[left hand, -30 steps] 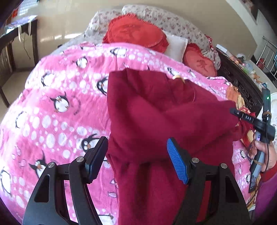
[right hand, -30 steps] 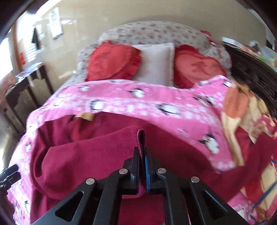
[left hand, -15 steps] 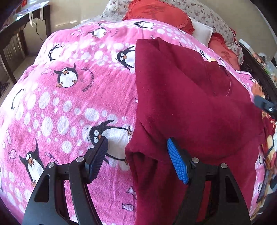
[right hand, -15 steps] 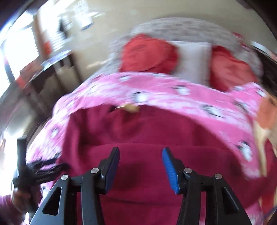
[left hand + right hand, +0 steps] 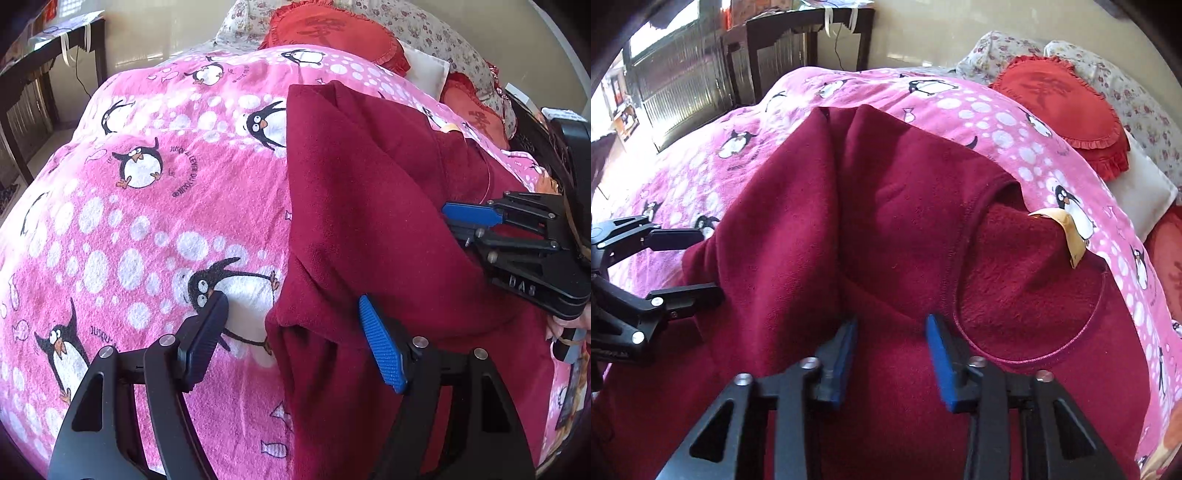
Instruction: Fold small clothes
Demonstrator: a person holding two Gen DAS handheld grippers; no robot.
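Pink penguin blanket (image 5: 147, 221) under maroon garment (image 5: 369, 206)

The pink penguin blanket (image 5: 147, 229) carries curved black lettering beside a penguin at upper left of the left wrist view; only "JUSQU'" reads clearly. At right, the right gripper (image 5: 458, 225) body bears embossed letters "DAS". The red cushion (image 5: 332, 33) shows a Chinese character, too unclear to identify.
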